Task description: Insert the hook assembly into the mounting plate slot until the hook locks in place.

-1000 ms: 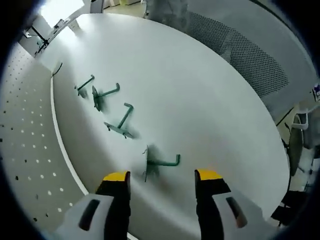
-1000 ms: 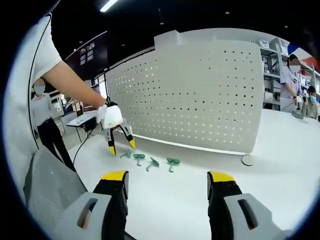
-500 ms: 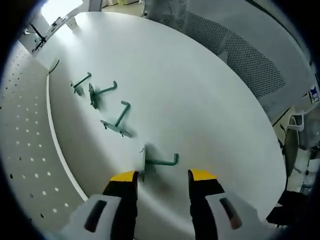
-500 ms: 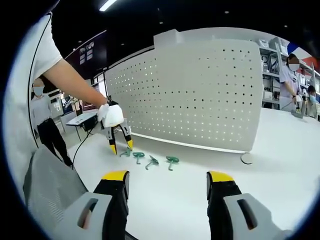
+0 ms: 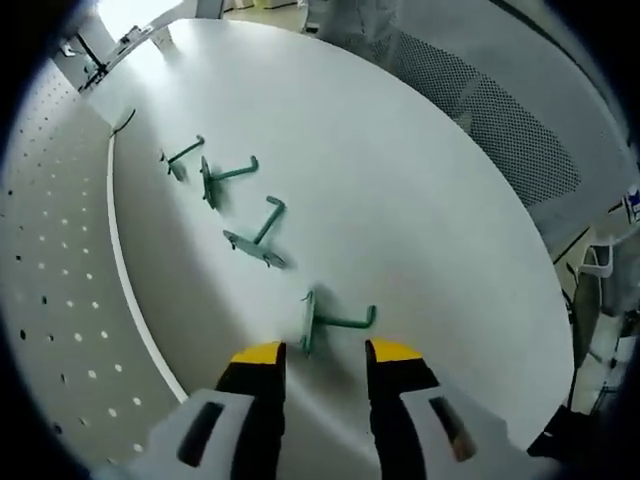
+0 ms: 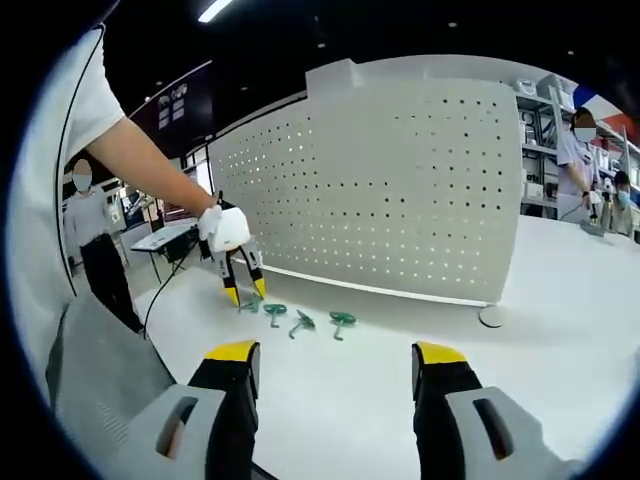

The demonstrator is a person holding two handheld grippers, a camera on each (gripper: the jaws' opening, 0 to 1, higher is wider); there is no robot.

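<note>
Several green hooks lie in a row on the white table [image 5: 430, 200] beside the white pegboard mounting plate [image 5: 50, 260]. The nearest hook [image 5: 335, 320] lies just ahead of my left gripper [image 5: 325, 352], whose yellow-tipped jaws stand open but narrowed, with nothing between them. Farther along lie a second hook [image 5: 258, 235] and a third hook [image 5: 228, 175]. In the right gripper view the pegboard [image 6: 400, 190] stands upright with the green hooks [image 6: 300, 322] at its foot, and the left gripper [image 6: 246, 295] points down at the leftmost one. My right gripper [image 6: 335, 355] is open, empty and well short of them.
A small round disc [image 6: 490, 316] lies at the pegboard's right corner. A mesh chair back [image 6: 100, 380] is close at the lower left, and the chair [image 5: 500, 130] also borders the table's curved edge. People stand in the background at both sides.
My left gripper's jaws have narrowed and moved closer to the nearest hook. The right gripper has held its place.
</note>
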